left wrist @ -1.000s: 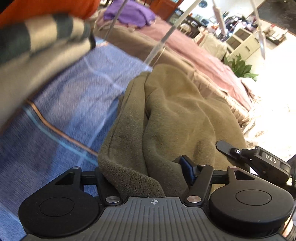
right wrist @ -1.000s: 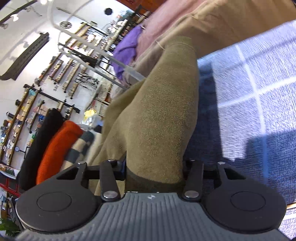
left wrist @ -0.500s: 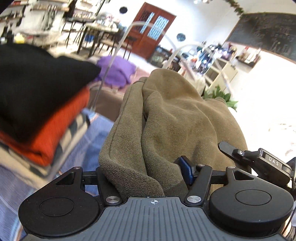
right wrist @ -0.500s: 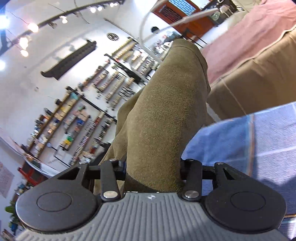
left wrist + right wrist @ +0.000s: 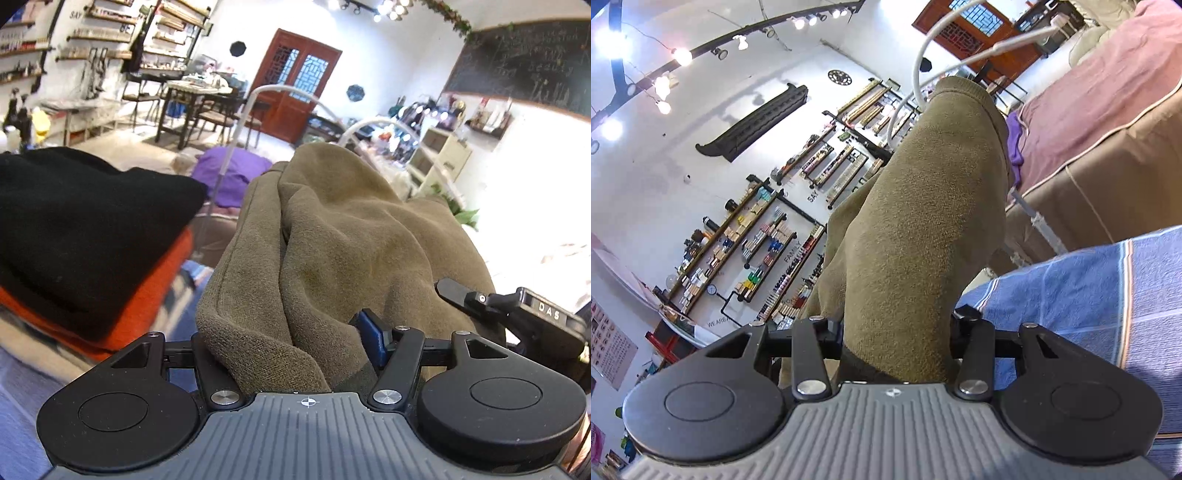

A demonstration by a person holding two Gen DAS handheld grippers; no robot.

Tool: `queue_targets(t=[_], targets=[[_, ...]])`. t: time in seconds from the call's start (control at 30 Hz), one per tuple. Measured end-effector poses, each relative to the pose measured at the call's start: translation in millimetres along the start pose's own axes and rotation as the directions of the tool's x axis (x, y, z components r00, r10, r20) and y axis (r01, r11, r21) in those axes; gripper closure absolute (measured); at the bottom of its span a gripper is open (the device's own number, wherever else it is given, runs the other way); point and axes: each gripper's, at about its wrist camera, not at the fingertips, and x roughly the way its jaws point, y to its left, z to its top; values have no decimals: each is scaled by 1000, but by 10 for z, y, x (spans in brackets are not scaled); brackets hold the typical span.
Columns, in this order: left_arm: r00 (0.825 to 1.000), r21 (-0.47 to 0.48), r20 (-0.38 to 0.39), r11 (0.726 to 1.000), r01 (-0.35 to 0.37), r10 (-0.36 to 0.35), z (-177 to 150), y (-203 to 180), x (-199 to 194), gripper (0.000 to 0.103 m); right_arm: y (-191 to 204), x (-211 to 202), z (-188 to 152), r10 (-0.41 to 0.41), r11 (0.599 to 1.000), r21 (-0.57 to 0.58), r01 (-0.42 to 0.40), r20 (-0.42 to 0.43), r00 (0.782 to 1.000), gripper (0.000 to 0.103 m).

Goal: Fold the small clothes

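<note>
A folded olive-green garment (image 5: 332, 243) is held up in the air between both grippers. My left gripper (image 5: 291, 339) is shut on its near edge, and the cloth bulges up in front of the camera. My right gripper (image 5: 897, 332) is shut on the same garment (image 5: 923, 229), which drapes over its fingers and hides them. The right gripper's body (image 5: 535, 317) shows at the right of the left wrist view. A stack of folded clothes with a black top (image 5: 81, 229) over an orange one (image 5: 147, 295) sits at the left, level with the lifted garment.
The blue checked cloth (image 5: 1108, 295) covers the work surface below. Beyond it stands a brown sofa (image 5: 1108, 177) with a pink blanket (image 5: 1108, 81) and a purple garment (image 5: 232, 173). White curved tubes (image 5: 236, 125) rise behind. Shelves line the far wall.
Both grippers have risen with the olive garment, from just over the blue cloth to the height of the top of the stack. The views tilted up toward the room.
</note>
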Motion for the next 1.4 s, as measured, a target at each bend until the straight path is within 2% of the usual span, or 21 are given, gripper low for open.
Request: queue_targets(t=[0.17, 0.27, 0.4, 0.53, 0.73, 0.9, 0.97, 1.03, 1.13, 1.2, 1.23, 1.27, 1.3, 1.33, 1.37, 1.4], targets=[[995, 39, -60, 996, -82, 84, -164, 233, 293, 0, -431, 358, -271, 11, 996, 87, -8, -34, 999, 53], [986, 89, -105, 989, -120, 129, -342, 316, 620, 0, -721, 518, -432, -31, 991, 131, 38, -52, 998, 53], [978, 97, -151, 987, -132, 145, -508, 391, 1011, 0, -1011, 607, -562, -99, 984, 144, 107, -62, 993, 53], [972, 117, -160, 981, -152, 170, -541, 423, 1297, 0, -1247, 773, -572, -127, 977, 160, 138, -78, 989, 53], [951, 154, -192, 964, -214, 242, -661, 558, 1639, 0, -1514, 1082, -654, -152, 971, 165, 172, -128, 980, 53], [955, 132, -176, 968, -216, 237, -841, 735, 1672, 0, -1664, 1097, -734, -181, 968, 147, 204, -156, 971, 50], [964, 160, -145, 967, -200, 223, -919, 742, 1624, 0, -1709, 1037, -787, -190, 965, 148, 214, -164, 968, 44], [965, 214, -118, 955, -205, 234, -969, 714, 1556, 0, -1695, 998, -830, -236, 949, 169, 265, -172, 956, 29], [948, 309, -76, 912, -271, 308, -985, 562, 1410, 0, -1462, 892, -828, -314, 941, 79, 328, -153, 937, 30], [939, 339, -55, 891, -302, 339, -1025, 473, 1256, 0, -1249, 776, -805, -400, 916, -44, 398, -133, 907, 30], [924, 353, -39, 871, -343, 379, -1049, 431, 1168, 0, -1125, 695, -791, -454, 889, -120, 442, -103, 885, 30], [903, 374, -7, 838, -397, 431, -1103, 399, 1056, 0, -992, 632, -784, -502, 854, -201, 480, -70, 862, 29], [894, 381, 25, 822, -422, 447, -1135, 365, 940, 0, -856, 579, -789, -534, 814, -293, 501, -41, 844, 29], [896, 372, 35, 826, -422, 442, -1145, 350, 821, 0, -741, 524, -813, -540, 785, -373, 495, -18, 842, 29], [911, 343, 35, 851, -397, 411, -1138, 321, 696, 0, -641, 467, -834, -520, 774, -426, 468, -6, 854, 29], [935, 315, 39, 884, -347, 353, -1132, 290, 579, 0, -545, 414, -859, -481, 779, -465, 421, -12, 877, 29]])
